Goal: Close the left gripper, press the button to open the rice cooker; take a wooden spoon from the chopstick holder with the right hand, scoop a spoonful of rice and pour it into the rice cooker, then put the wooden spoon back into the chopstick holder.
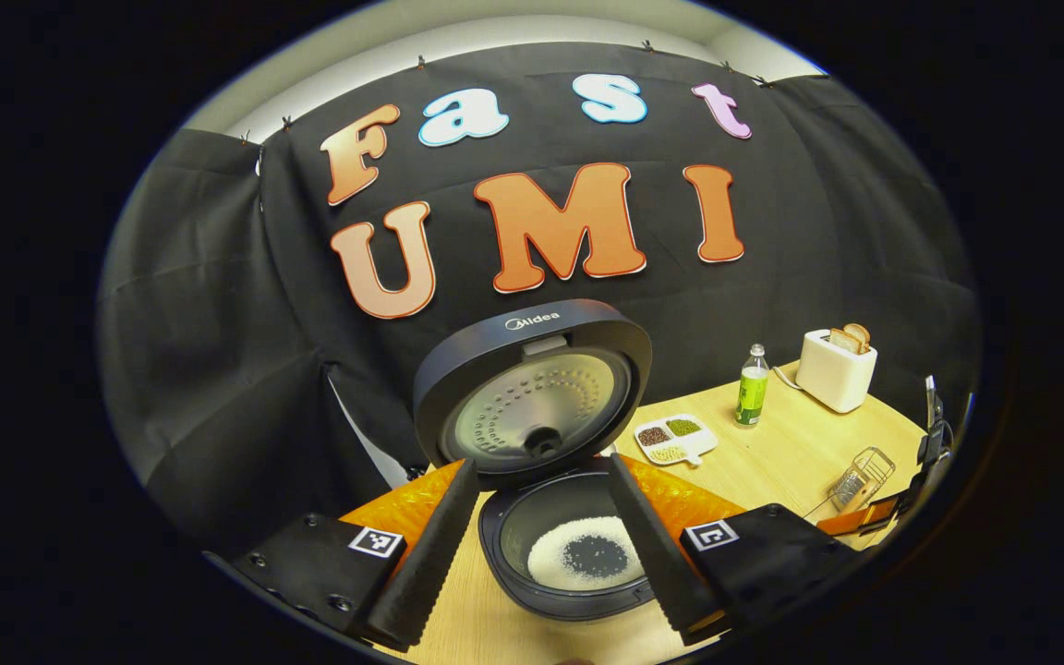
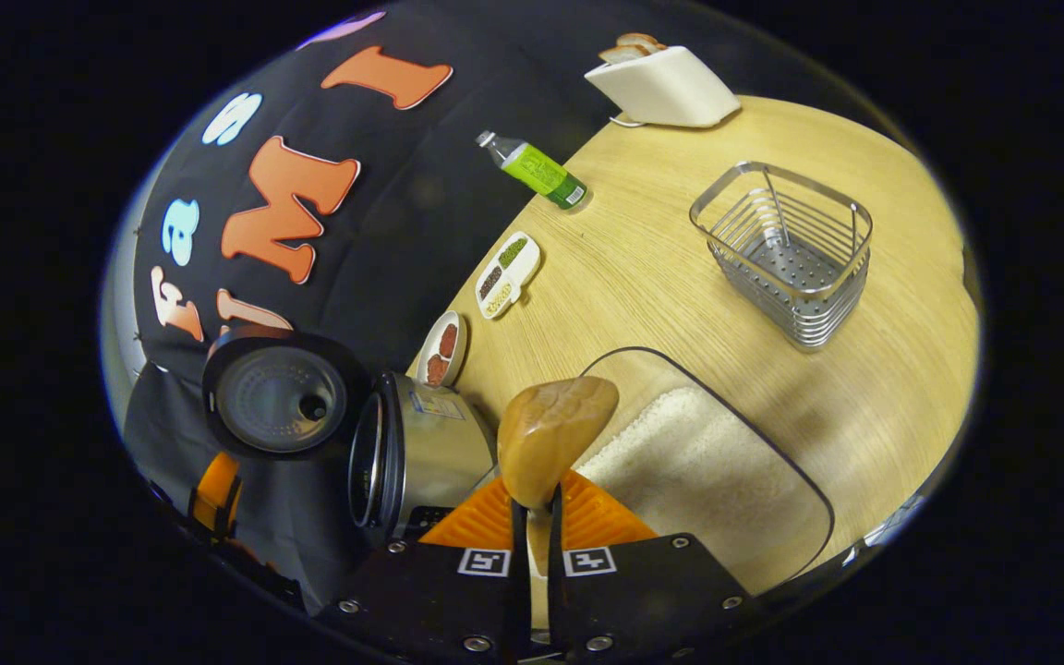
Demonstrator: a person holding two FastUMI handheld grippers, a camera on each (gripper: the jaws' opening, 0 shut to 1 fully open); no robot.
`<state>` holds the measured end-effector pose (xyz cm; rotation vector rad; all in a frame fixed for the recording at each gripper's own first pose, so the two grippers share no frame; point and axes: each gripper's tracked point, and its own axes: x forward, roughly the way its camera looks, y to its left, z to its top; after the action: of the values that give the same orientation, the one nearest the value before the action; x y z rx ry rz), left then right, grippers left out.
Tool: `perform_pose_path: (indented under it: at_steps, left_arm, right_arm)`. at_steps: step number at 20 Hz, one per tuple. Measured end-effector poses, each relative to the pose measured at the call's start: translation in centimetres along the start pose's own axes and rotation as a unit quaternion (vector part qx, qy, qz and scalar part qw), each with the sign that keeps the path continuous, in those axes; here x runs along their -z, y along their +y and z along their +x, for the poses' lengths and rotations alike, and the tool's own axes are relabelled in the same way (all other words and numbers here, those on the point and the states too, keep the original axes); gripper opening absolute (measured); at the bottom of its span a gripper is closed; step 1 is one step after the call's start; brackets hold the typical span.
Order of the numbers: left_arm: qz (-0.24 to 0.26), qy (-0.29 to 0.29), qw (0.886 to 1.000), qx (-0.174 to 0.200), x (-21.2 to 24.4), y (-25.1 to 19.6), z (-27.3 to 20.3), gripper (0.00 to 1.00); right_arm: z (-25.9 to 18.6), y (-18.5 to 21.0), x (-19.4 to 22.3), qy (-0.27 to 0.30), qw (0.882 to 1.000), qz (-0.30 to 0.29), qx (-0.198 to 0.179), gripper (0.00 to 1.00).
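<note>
Over the rice tray [image 2: 726, 480], a wooden spoon [image 2: 550, 434] is clamped by the right gripper [image 2: 537, 522].
Rice cooker [image 1: 569, 545] lid is raised; left gripper [image 1: 541, 545] jaws are spread wide; returning the spoon remains.

Open rice cooker [image 1: 569, 545], rice inside; wooden spoon [image 2: 550, 439] above clear rice container [image 2: 726, 462]; empty wire chopstick holder [image 2: 786, 249].

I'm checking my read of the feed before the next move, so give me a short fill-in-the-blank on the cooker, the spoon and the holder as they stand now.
1. The lid of the rice cooker stands ____.
2. The right gripper is shut on the handle of the wooden ____.
3. The wire chopstick holder on the table holds ____ utensils.
4. The left gripper has its fingers ____, with the cooker's pot between them.

Missing words: open; spoon; no; apart
</note>
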<state>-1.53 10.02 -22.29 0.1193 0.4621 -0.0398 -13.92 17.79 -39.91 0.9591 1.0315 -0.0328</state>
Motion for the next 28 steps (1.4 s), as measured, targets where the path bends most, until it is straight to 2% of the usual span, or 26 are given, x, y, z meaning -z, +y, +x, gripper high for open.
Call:
perform_pose_path:
  at_steps: [9,10,13,14,15,17,18,19,20,23,28]
  left_arm:
    - [0.001,-0.003,1.0,-0.001,-0.4,-0.6,0.2,0.95]
    - [0.0,-0.006,1.0,0.001,-0.7,-0.7,0.2,0.87]
    - [0.002,-0.016,1.0,-0.003,-1.4,-0.9,0.0,0.87]
    - [-0.001,-0.021,1.0,-0.006,-1.7,-1.0,-0.1,0.95]
    - [-0.005,-0.024,1.0,-0.008,-1.8,-1.1,-0.2,0.87]
    - [-0.011,-0.029,0.999,-0.016,-2.2,-1.0,-0.3,0.87]
    - [-0.014,-0.031,0.999,-0.021,-2.4,-0.9,-0.5,0.87]
    - [-0.015,-0.031,0.999,-0.027,-2.4,-0.9,-0.5,0.95]
    - [-0.016,-0.033,0.999,-0.032,-2.5,-0.7,-0.6,0.87]
    - [-0.02,-0.039,0.998,-0.046,-2.7,-0.3,-1.0,0.87]
    - [-0.034,-0.046,0.995,-0.079,-2.7,1.3,-1.7,0.87]
  right_arm:
    - [-1.9,-1.5,-1.7,0.009,0.996,0.08,-0.047,0.07]
    - [-2.4,-1.6,-2.1,0.01,0.995,0.086,-0.054,0.07]
    - [-3.8,-1.5,-3.5,0.009,0.993,0.097,-0.074,0.07]
    - [-4.4,-1.4,-3.7,0.016,0.992,0.1,-0.081,0.07]
    - [-4.8,-1.1,-4.1,0.019,0.99,0.104,-0.09,0.07]
    - [-5.4,-0.4,-4.6,0.03,0.987,0.111,-0.11,0.07]
    - [-5.8,-0.1,-4.9,0.035,0.985,0.118,-0.12,0.07]
    - [-6.0,0.3,-5.4,0.036,0.982,0.131,-0.13,0.07]
    - [-6.1,0.5,-5.7,0.039,0.98,0.141,-0.138,0.07]
    - [-6.6,1.8,-6.6,0.046,0.971,0.168,-0.165,0.07]
    - [-6.7,6.2,-7.9,0.065,0.949,0.21,-0.225,0.06]
